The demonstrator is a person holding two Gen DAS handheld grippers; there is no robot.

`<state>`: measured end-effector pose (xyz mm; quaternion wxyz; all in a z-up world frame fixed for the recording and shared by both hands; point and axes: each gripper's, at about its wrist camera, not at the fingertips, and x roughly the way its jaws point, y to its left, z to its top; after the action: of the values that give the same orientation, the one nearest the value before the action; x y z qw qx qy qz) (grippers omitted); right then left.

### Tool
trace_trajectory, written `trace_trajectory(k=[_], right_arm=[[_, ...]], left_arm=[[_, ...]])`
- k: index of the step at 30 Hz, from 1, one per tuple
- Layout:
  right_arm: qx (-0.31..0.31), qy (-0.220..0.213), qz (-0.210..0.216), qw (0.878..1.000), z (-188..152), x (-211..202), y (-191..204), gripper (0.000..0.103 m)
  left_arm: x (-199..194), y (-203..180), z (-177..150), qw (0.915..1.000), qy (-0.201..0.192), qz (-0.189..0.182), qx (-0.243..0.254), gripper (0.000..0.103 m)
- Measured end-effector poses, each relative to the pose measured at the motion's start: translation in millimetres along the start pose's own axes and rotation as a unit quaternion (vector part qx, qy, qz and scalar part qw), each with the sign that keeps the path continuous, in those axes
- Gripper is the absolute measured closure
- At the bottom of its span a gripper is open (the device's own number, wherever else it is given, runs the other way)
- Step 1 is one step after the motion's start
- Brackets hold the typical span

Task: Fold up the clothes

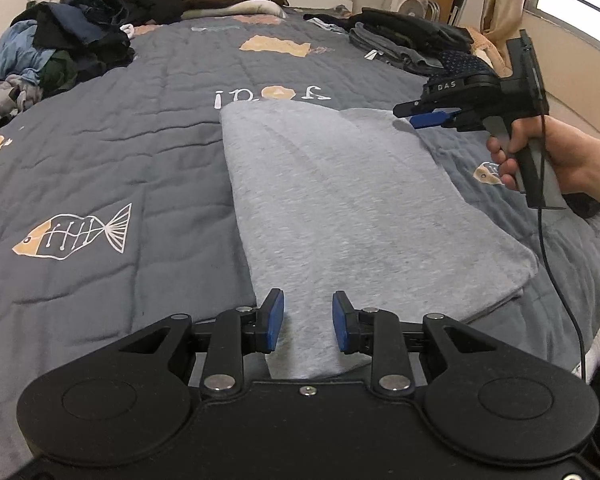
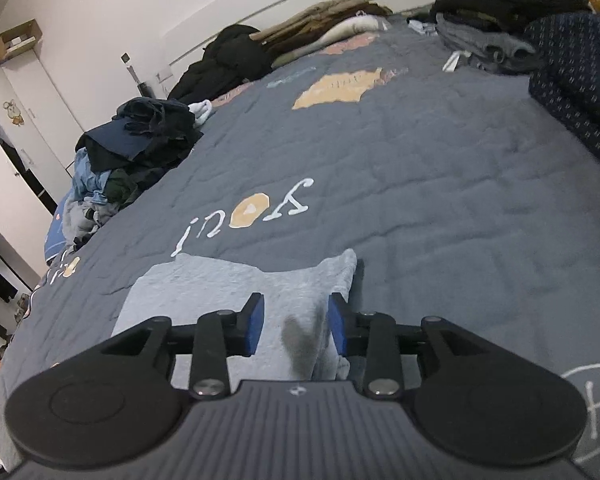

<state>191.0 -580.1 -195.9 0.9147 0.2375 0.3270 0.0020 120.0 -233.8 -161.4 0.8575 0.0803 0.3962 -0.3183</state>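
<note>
Across the bed [image 1: 100, 152], from its left edge, a heap of unsorted dark and blue clothes [image 1: 56, 52] sits pushed to the side, probably so the middle of the quilt stays free as a folding surface. Next comes the grey garment [image 1: 340, 208], lying flat on the quilt in a long folded panel, its far end just below the printed lettering and its near end running under the left tool [image 1: 308, 326]. That tool hangs low over the near edge with its blue pads [image 1: 275, 320] spread apart on either side of the fabric; they do not visibly pinch it, so I judge it is steadying or lining up on the hem, not gripping. Further right, the right tool [image 1: 420, 114] is held by a hand [image 1: 540, 160] just above the garment's far right corner. From its own camera the right tool [image 2: 296, 326] shows its pads standing apart with grey cloth below the gap and not pressed, which suggests a corner laid down and let go. At the far right, a neat stack of folded dark clothes [image 1: 412, 40] lies near the window side, likely where finished pieces go. One more fold lengthwise or across seems left.
</note>
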Motion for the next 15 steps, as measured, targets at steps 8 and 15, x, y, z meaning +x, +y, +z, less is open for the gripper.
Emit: trace_trajectory(k=[8, 15], right_arm=[[-0.019, 0.006, 0.004, 1.000, -0.4, 14.0, 7.7, 0.071], [-0.034, -0.004, 0.006, 0.999, 4.0, 9.5, 12.3, 0.099]], left_arm=[[-5.1, -0.8, -0.6, 1.0000, -0.006, -0.008, 0.001, 0.075], [-6.2, -4.5, -2.7, 0.9999, -0.007, -0.008, 0.010, 0.075]])
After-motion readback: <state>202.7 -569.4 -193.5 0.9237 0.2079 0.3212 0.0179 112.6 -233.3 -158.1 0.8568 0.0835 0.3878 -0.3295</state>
